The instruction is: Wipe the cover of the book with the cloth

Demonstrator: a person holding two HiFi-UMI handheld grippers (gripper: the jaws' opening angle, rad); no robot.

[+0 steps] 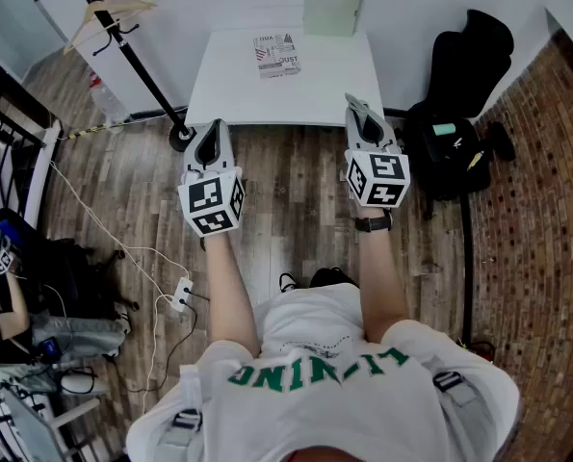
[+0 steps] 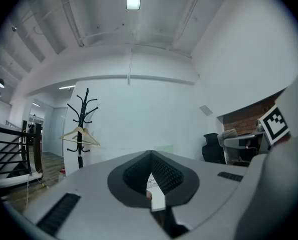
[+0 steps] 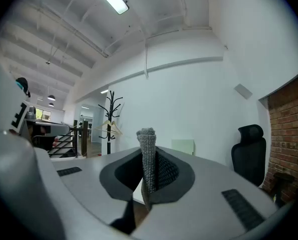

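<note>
A book (image 1: 276, 54) with a printed cover lies flat at the far middle of the white table (image 1: 228, 89). Both grippers hang over the wooden floor, short of the table's near edge. My right gripper (image 1: 355, 102) is shut on a folded grey knitted cloth (image 3: 147, 154), which stands up between its jaws in the right gripper view. My left gripper (image 1: 211, 125) is on the left with its jaw tips together and nothing in them. A sliver of the book and table shows through the slit behind the left gripper's (image 2: 150, 156) tips.
A pale green pad (image 1: 332, 8) leans at the table's far edge. A black coat stand (image 1: 122, 41) with a wooden hanger is left of the table. A black office chair (image 1: 479, 46) and bag (image 1: 450, 147) are right of it. Cables and a power strip (image 1: 180, 295) lie on the floor.
</note>
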